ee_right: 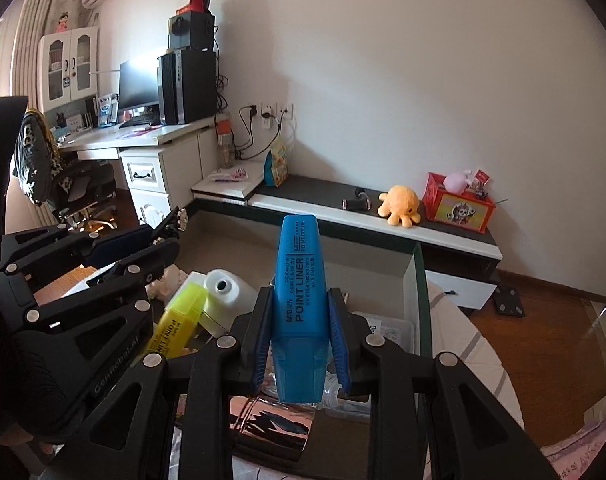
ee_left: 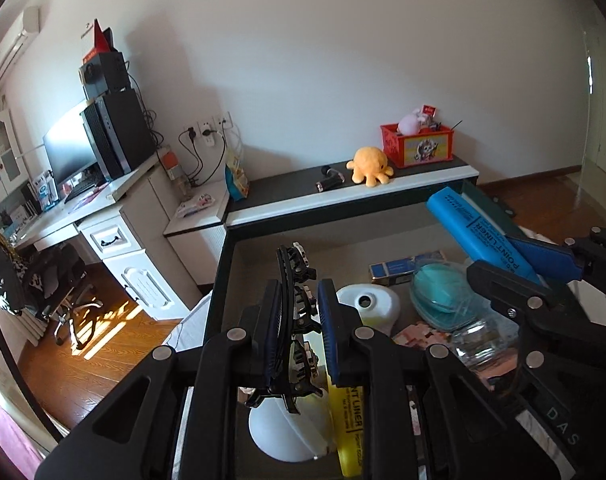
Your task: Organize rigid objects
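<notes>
My left gripper is shut on a black hair clip with studded decoration, held upright above an open dark-rimmed box. My right gripper is shut on a blue highlighter, which points up and away over the same box. That blue highlighter and right gripper also show at the right in the left wrist view. In the box lie a yellow highlighter, a white bottle, a teal lidded dish and a blue flat case.
A low black-and-white shelf stands behind the box with an orange plush octopus, a red toy crate and a small black roller. A white desk with monitor, computer tower and office chair stands at the left. Wood floor lies beyond.
</notes>
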Demonstrator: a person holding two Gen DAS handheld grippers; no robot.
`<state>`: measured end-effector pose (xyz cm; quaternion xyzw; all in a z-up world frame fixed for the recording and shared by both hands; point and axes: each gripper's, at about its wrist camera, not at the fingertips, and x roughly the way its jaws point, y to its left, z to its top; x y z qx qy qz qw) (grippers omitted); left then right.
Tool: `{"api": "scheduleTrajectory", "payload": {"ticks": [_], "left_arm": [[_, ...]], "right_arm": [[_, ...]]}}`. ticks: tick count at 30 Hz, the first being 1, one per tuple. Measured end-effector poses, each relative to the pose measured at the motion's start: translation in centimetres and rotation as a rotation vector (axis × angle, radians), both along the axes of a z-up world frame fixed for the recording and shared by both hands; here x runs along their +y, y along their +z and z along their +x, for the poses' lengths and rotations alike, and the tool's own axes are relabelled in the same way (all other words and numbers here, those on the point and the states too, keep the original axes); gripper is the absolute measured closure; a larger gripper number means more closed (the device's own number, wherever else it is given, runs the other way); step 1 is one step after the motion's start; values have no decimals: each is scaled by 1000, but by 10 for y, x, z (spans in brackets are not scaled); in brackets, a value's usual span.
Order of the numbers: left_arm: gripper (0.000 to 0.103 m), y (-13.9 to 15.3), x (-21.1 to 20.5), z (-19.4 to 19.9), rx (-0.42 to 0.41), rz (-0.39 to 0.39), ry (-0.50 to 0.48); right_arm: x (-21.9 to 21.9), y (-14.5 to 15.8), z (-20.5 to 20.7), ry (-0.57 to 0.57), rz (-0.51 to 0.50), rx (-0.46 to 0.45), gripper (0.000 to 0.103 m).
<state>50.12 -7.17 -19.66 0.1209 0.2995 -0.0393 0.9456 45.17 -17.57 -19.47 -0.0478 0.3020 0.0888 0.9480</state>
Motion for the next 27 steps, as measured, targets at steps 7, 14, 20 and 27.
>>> {"api": "scheduleTrajectory", "payload": {"ticks": [7, 14, 20, 27], "left_arm": [[68, -18, 3, 16, -22, 43, 49], [3, 7, 12, -14, -138, 56, 64], [0, 37, 35, -66, -139, -81, 23], [0, 62, 52, -136, -152, -236, -6]], "right_arm": [[-7, -15, 22, -21, 21, 49, 75], [-13, 0, 3, -39, 50, 4, 31], [-18, 33, -44, -55, 93, -70, 13], [-13, 67, -115, -59, 121, -165, 0]]}}
